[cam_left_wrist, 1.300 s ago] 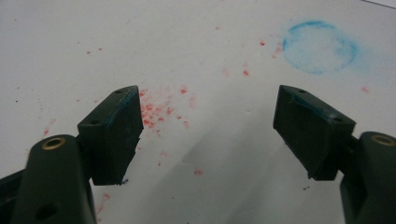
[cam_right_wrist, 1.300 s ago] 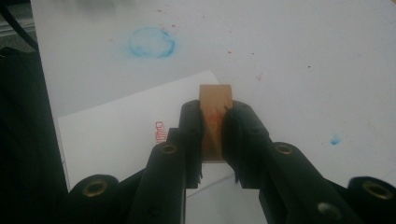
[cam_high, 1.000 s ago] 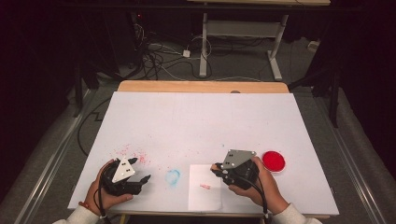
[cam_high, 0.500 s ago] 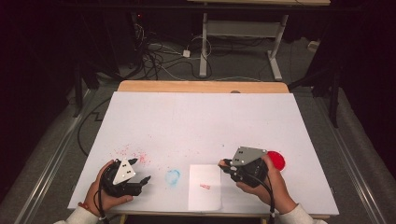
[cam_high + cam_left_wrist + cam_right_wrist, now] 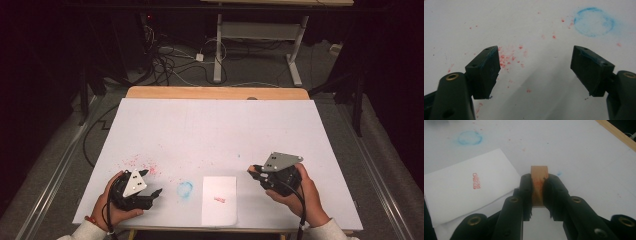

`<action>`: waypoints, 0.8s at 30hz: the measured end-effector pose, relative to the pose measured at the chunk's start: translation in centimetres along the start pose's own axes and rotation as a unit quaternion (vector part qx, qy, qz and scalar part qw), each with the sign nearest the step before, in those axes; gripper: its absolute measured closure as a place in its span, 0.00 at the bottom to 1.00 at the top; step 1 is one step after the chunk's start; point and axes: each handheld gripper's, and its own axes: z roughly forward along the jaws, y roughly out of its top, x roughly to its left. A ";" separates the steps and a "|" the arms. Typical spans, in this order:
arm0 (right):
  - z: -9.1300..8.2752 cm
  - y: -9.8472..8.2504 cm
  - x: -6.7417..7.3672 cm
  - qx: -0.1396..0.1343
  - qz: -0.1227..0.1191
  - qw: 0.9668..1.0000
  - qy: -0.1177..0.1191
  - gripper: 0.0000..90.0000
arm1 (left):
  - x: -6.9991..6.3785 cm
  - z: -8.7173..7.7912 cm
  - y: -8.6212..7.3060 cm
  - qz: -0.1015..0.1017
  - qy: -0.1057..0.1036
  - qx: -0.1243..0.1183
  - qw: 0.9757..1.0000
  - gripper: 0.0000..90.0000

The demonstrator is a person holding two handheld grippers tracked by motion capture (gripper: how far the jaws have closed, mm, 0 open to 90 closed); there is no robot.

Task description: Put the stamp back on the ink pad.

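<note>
Left gripper wide open, empty, resting near blue ring; paper already bearing red stamp mark; right gripper clamped on wooden stamp, likely re-inking or set-down remaining.

White table sheet wide open far side; only flat white paper slip lies near, between both grippers.
</note>
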 end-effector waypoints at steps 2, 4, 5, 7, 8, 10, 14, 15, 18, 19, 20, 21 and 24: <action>-0.3 -0.4 -0.5 0.002 0.003 1.000 -0.009 0.84 | 0.0 0.0 0.0 0.000 -0.001 0.000 1.000 0.26; -0.6 -0.7 -0.9 0.003 0.010 1.000 -0.015 0.84 | 0.0 0.0 0.0 -0.001 0.001 0.000 1.000 0.26; -0.7 -0.9 -1.2 0.003 0.014 1.000 -0.017 0.84 | 0.0 0.0 0.0 -0.001 0.001 0.000 1.000 0.25; -0.9 -1.4 -1.7 0.006 0.019 0.999 -0.025 0.84 | 0.0 0.0 0.0 -0.001 0.001 0.000 1.000 0.26; -1.0 -1.6 -1.9 0.008 0.023 0.999 -0.028 0.84 | 0.0 0.0 0.0 0.000 0.000 0.000 1.000 0.26; -1.1 -2.1 -2.3 0.013 0.030 0.999 -0.037 0.84 | 0.0 0.0 0.0 0.001 0.000 0.002 1.000 0.25; -1.3 -3.2 -3.1 0.023 0.044 0.998 -0.046 0.88 | -0.1 0.0 0.0 0.000 -0.001 0.002 1.000 0.26; -1.4 -3.4 -3.3 0.024 0.045 0.998 -0.048 0.92 | -0.1 0.0 0.0 0.001 -0.001 0.002 1.000 0.25; -1.1 -4.1 -3.6 0.043 0.044 0.997 -0.055 0.97 | -0.1 0.0 0.1 0.001 -0.002 0.001 1.000 0.26; -1.0 -4.3 -3.7 0.046 0.046 0.997 -0.052 0.97 | -0.1 0.0 0.1 0.001 -0.002 0.000 1.000 0.25; -1.0 -4.4 -3.8 0.044 0.053 0.997 -0.044 0.96 | -0.1 0.0 0.1 0.000 -0.002 -0.001 1.000 0.26; -1.0 -4.5 -3.8 0.042 0.054 0.997 -0.043 0.95 | -0.1 0.0 0.1 0.000 -0.002 0.000 1.000 0.25; -1.3 -4.5 -4.0 0.044 0.055 0.996 -0.047 0.92 | -0.1 0.1 0.1 0.001 -0.002 0.001 1.000 0.25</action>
